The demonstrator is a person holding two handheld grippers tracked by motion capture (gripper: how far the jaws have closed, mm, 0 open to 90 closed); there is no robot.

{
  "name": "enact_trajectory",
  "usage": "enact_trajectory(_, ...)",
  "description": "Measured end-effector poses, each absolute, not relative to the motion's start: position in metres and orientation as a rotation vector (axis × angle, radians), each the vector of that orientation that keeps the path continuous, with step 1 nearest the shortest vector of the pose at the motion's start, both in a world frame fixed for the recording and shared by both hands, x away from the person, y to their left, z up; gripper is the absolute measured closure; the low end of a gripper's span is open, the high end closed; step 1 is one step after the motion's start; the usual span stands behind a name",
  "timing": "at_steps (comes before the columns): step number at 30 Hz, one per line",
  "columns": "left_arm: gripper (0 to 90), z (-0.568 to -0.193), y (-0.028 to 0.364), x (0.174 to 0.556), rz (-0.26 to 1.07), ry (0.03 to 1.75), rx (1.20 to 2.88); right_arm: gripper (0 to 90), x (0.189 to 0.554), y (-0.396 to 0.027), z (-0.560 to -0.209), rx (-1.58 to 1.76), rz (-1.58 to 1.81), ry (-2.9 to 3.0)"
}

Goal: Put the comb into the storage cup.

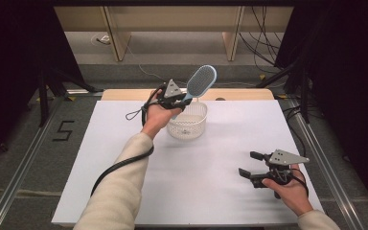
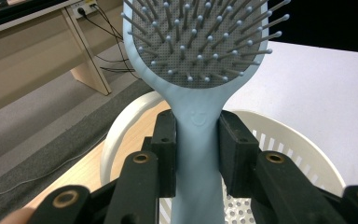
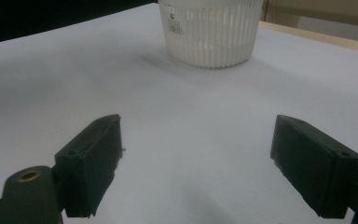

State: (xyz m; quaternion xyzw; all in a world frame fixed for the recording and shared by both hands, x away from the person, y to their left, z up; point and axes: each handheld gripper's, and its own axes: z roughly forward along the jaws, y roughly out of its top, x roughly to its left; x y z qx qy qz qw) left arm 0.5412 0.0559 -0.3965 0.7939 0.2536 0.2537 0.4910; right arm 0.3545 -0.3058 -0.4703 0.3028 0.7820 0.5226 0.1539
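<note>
The pale blue plastic paddle hairbrush (image 1: 196,84) is clamped by its handle in the left gripper (image 1: 178,102), head raised up and away, directly above the white slotted plastic basket (image 1: 188,125).

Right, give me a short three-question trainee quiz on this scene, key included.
1. True or false: the left gripper grips the blue hairbrush by its handle.
2. What stands under the hairbrush? A) white slotted basket B) metal pot C) cardboard box
3. How do the right gripper's jaws stand, and what is between them?

Key:
1. True; both pads press on the handle.
2. A, the white basket.
3. Open, with nothing between them, above the white table.
</note>
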Motion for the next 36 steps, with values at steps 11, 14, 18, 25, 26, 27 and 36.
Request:
enact_trajectory(11, 69.8, -0.3990, 0.0559, 0.5416, 0.618, 0.617, 1.939, 17.3, 0.3544, -0.3059, -0.4701, 0.869, 1.498, 2.242)
enact_trajectory(14, 69.8, -0.3992, 0.0554, 0.5418, 0.617, 0.615, 1.941, 17.3, 0.3545, -0.3058, -0.4702, 0.868, 1.497, 2.241)
enact_trajectory(18, 69.8, -0.3995, 0.0544, 0.5422, 0.617, 0.609, 1.942, 17.4, 0.3545, -0.3058, -0.4703, 0.868, 1.497, 2.241)
enact_trajectory(25, 69.8, -0.4014, 0.0526, 0.5422, 0.614, 0.606, 1.947, 17.3, 0.3545, -0.3058, -0.4702, 0.867, 1.497, 2.241)
enact_trajectory(26, 69.8, -0.4018, 0.0524, 0.5423, 0.613, 0.606, 1.950, 17.3, 0.3543, -0.3058, -0.4701, 0.870, 1.498, 2.242)
enact_trajectory(27, 69.8, -0.4021, 0.0523, 0.5423, 0.612, 0.606, 1.950, 17.4, 0.3542, -0.3058, -0.4700, 0.869, 1.498, 2.241)
enact_trajectory(36, 69.8, -0.4036, 0.0511, 0.5429, 0.606, 0.604, 1.953, 17.4, 0.3545, -0.3058, -0.4703, 0.867, 1.498, 2.241)
